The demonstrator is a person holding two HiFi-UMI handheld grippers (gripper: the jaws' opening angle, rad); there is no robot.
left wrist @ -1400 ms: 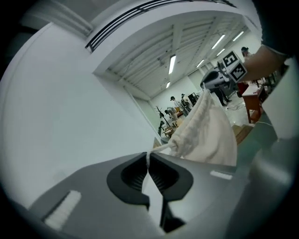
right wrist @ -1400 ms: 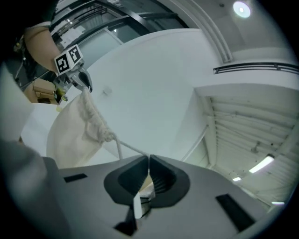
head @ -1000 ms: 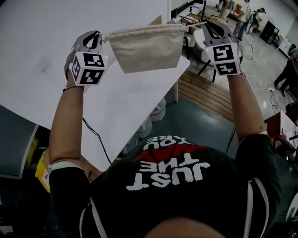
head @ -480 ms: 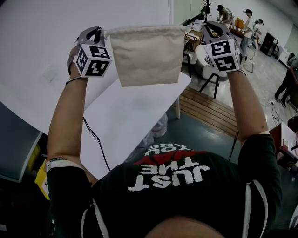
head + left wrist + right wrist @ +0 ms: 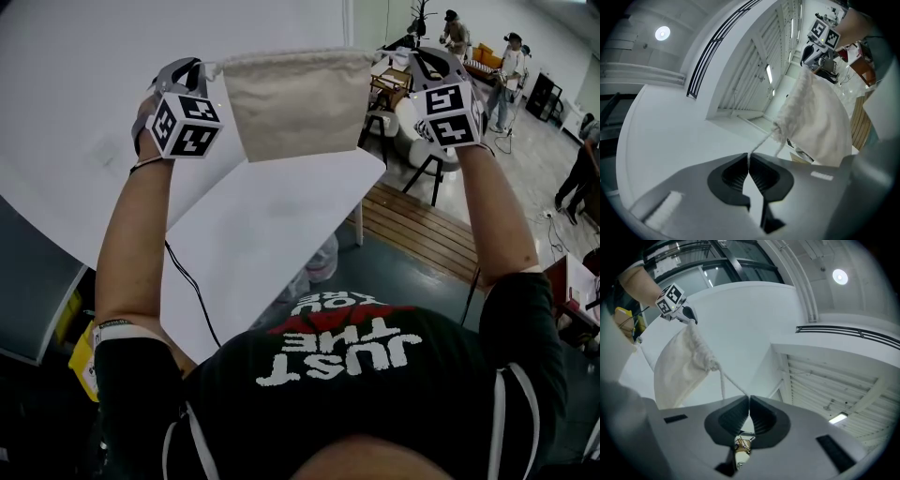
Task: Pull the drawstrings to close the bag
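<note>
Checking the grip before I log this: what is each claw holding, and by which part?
The cloth bag, by its drawstrings: left claw shut on one side's, right claw on the other's.

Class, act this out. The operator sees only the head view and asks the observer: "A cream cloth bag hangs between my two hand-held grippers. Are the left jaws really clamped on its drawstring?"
Observer: Yes. The left hand-held gripper has its jaws shut on the white drawstring, which runs up to a corner of the cream cloth bag.
Operator: And the right side?
Observer: It is the same there. The right hand-held gripper is shut on the second white drawstring.
Operator: Is the mouth cinched?
Observer: Only partly, I'd say. Seen side-on, the hem is puckered along its length, not drawn into one bunch.
</note>
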